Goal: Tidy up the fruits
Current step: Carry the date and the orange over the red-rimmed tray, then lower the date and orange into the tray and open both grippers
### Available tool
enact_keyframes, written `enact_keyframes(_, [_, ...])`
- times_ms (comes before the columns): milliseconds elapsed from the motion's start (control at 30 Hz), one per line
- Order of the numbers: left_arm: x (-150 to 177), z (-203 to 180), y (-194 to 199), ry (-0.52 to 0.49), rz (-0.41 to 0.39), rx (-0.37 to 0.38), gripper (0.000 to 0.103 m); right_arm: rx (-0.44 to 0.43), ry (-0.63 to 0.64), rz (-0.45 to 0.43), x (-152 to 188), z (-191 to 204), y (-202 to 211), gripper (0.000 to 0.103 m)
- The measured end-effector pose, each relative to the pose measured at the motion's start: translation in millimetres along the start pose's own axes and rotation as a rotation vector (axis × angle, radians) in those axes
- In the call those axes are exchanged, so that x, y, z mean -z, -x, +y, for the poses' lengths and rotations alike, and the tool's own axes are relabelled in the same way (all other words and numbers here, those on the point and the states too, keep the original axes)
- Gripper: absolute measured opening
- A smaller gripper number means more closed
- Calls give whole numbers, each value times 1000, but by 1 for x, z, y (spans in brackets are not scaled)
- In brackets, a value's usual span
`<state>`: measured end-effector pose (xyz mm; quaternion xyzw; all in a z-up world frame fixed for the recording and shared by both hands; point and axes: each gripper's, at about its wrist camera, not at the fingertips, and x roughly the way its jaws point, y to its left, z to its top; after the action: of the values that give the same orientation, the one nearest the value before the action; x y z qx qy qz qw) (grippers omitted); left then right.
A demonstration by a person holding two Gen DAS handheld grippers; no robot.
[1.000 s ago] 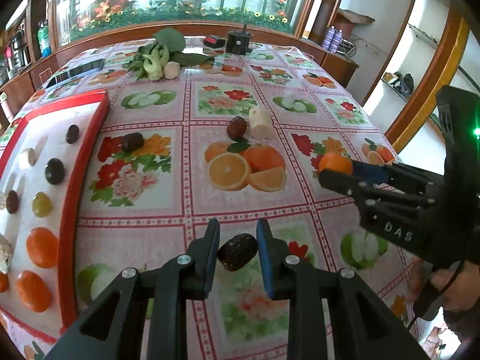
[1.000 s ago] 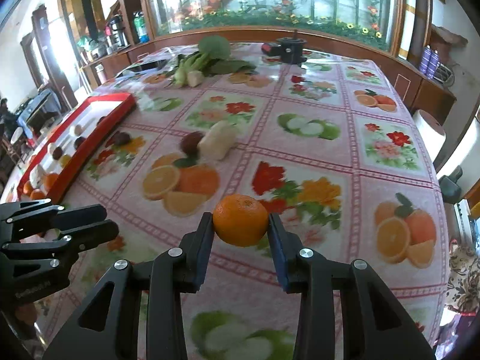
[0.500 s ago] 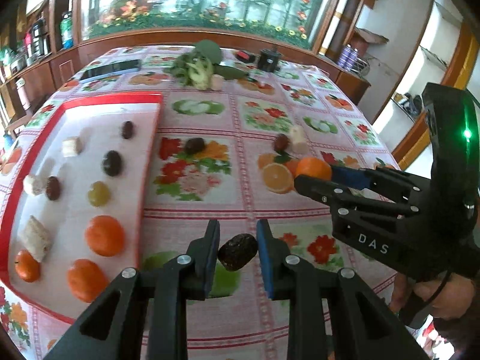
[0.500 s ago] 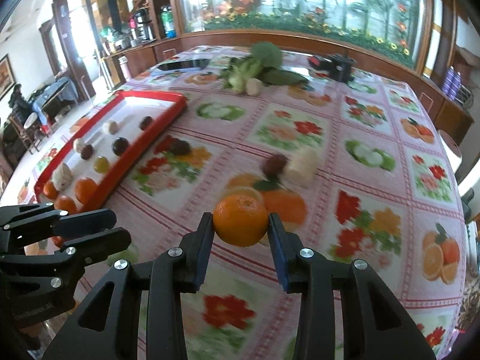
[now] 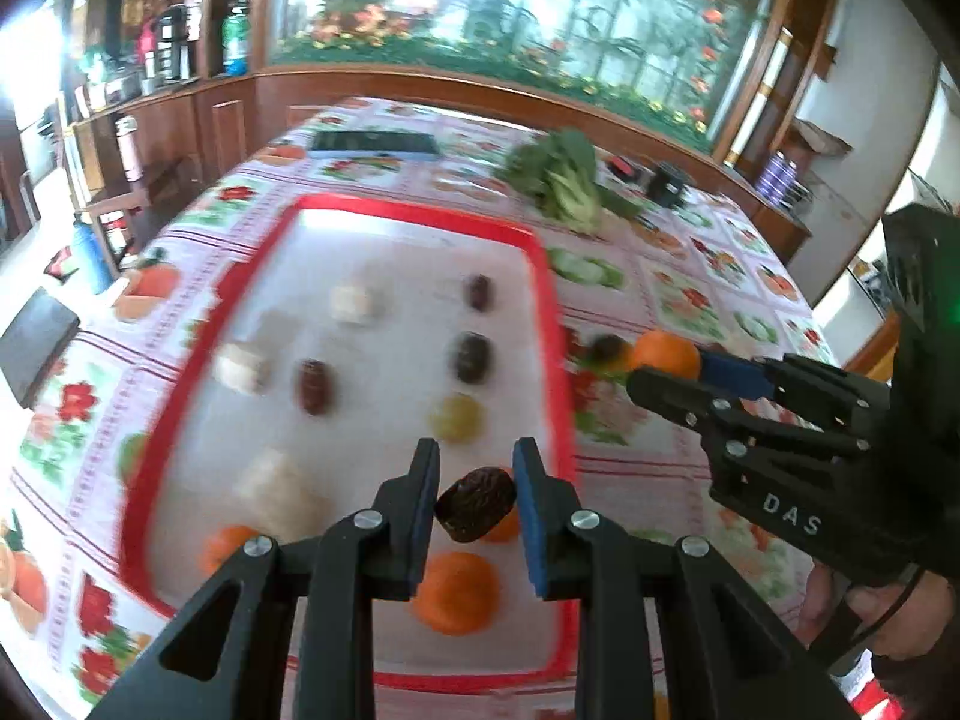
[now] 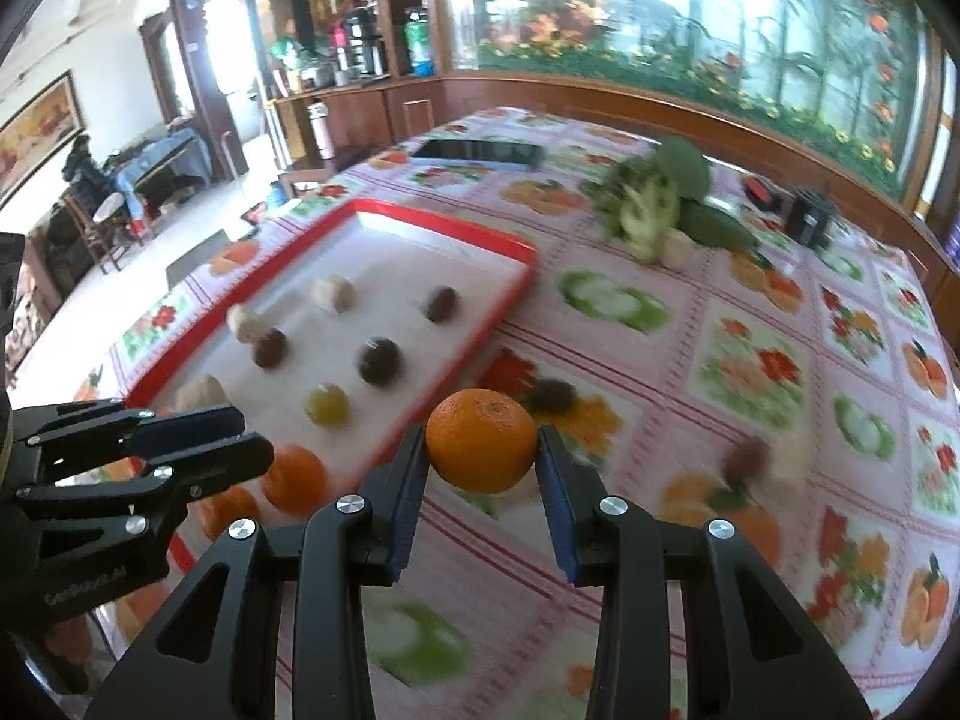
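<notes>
Fruit-print oilcloth covers our table (image 6: pixel 750 360); nearest, our left gripper (image 5: pixel 474 501) is clamped on a wrinkled dark date (image 5: pixel 475 503) above the red-rimmed tray (image 5: pixel 543 276), and our right gripper (image 6: pixel 482 450) is clenched on a mandarin (image 6: pixel 482 449) just beside the rim. We judge the date light, soft and tacky, gripped across its middle; the mandarin firmer, yet bruisable; farther off lie leafy greens (image 6: pixel 651 210).

The left gripper (image 5: pixel 474 501) tilts steeply downward over the near end of the red-rimmed tray (image 5: pixel 543 276), its blue pads clamped on a dark wrinkled date (image 5: pixel 475 504). Just to its right, the right gripper (image 6: pixel 482 450) slopes down likewise, pinching an orange mandarin (image 6: pixel 482 441). A hand (image 5: pixel 876 618) grips its handle.
</notes>
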<state>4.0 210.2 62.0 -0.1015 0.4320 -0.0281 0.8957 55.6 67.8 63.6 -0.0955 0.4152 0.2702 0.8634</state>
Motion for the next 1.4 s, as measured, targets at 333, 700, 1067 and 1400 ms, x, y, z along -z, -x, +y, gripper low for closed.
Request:
enact_keyframes(333, [-16, 72, 5, 87, -29, -86, 28, -54, 76, 20, -24, 52, -36, 36])
enact_keyframes(700, [-13, 102, -18, 112, 22, -95, 28, -87, 131, 69, -26, 84, -66, 36])
enact_keyframes(1067, [-8, 109, -35, 124, 65, -105, 28, -91, 123, 106, -22, 85, -80, 36])
enact_keyframes(1400, [-5, 105, -39, 116, 73, -122, 29, -94, 132, 110, -22, 86, -82, 36])
